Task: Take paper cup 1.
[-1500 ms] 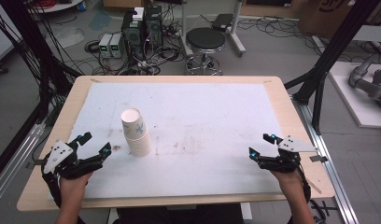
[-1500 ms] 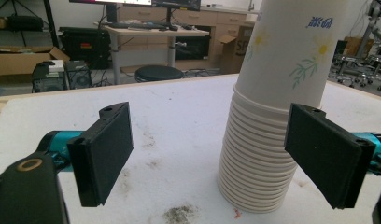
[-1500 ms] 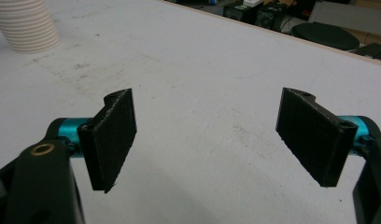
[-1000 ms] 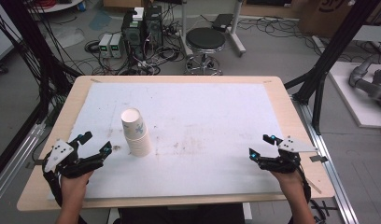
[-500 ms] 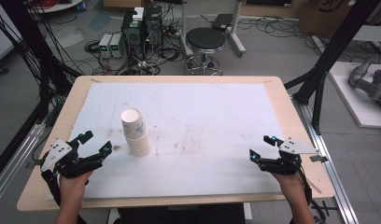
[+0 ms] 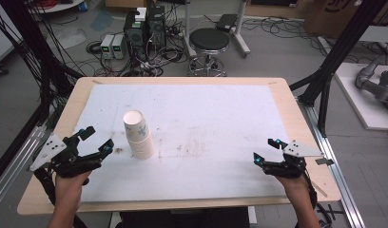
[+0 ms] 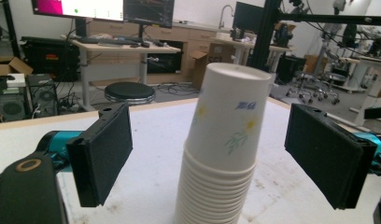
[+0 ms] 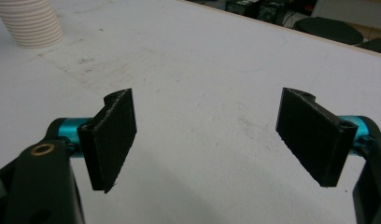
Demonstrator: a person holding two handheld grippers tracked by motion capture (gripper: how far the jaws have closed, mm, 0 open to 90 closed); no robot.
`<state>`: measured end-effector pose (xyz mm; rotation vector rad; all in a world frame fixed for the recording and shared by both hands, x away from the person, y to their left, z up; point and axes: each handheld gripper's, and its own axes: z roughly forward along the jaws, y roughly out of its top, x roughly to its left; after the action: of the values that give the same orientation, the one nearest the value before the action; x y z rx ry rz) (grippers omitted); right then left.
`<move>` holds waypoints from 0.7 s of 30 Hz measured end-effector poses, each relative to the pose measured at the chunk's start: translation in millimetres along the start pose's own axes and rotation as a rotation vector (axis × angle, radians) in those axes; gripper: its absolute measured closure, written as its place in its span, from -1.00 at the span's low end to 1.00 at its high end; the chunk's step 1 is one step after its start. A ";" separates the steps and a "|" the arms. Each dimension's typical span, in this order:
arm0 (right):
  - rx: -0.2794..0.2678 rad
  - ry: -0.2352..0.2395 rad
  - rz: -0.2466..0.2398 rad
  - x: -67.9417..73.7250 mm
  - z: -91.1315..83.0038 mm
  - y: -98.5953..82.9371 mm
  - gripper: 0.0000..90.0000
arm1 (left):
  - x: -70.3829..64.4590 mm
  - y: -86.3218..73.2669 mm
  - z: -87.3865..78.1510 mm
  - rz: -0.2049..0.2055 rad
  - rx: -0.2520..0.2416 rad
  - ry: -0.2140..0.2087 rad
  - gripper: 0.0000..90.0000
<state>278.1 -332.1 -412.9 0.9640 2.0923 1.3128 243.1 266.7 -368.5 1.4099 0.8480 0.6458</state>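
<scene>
Nothing has moved. Left gripper (image 6: 94, 139) waits wide open, empty, just beside the upside-down cup stack (image 6: 138, 134); right gripper (image 6: 265, 150), also open and empty, sits well apart. Approach level, pinching the top cup gently.

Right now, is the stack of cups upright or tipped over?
Upright: the stack of cups stands upside down on the table, rims down.

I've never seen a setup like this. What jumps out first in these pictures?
A tall stack of upturned paper cups stands alone on the white table, left of centre. The left hand-held gripper sits just beside it, jaws open and aimed at the stack. The right hand-held gripper rests far off near the table's right edge, also open, with nothing between its jaws.
</scene>
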 end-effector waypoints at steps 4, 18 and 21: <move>0.005 0.000 0.007 1.2 -0.5 -0.3 -0.54 | -4.4 10.8 2.6 0.000 0.002 -0.028 -0.67; 0.003 0.005 0.003 1.6 0.1 -0.1 -0.54 | -18.6 41.3 46.7 0.054 0.072 -0.078 -0.67; 0.007 0.008 0.007 2.2 0.8 -0.8 -0.54 | -18.4 40.4 59.5 0.051 0.104 -0.083 -0.67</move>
<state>277.0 -330.2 -414.0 0.9710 2.1024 1.3161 285.4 220.8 -328.3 1.5455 0.7912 0.5845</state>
